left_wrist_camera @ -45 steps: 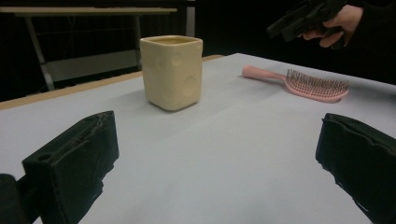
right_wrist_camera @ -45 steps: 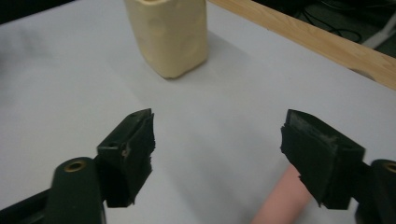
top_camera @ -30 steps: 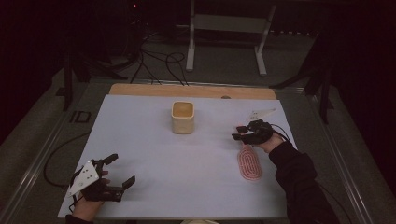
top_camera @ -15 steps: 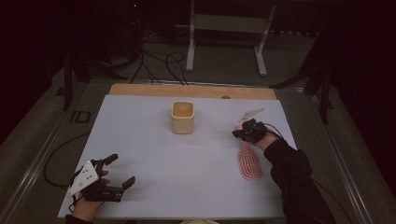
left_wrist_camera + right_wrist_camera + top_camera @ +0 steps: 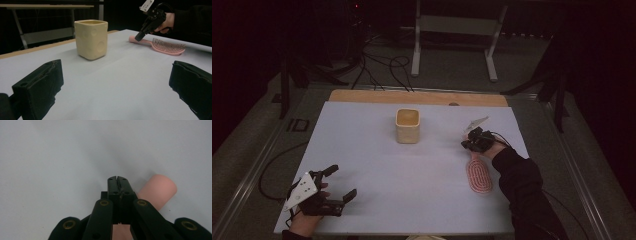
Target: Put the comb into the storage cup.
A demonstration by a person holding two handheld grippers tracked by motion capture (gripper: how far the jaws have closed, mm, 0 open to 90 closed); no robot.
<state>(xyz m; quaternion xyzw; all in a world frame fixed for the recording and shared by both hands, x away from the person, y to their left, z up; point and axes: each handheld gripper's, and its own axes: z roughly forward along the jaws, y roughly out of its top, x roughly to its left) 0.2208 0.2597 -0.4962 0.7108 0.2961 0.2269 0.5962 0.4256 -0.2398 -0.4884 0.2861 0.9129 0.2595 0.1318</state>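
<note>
Your right tongs [image 5: 468,143] are clenched with nothing between them, over the handle of the pink hairbrush [image 5: 479,176] lying on the table's [image 5: 412,175] right; your left tongs [image 5: 343,182] rest released, near left.

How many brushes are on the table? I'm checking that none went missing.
1: a pink hairbrush lies on the table's right side, bristles up, its handle end under the right gripper. None seems hidden.
</note>
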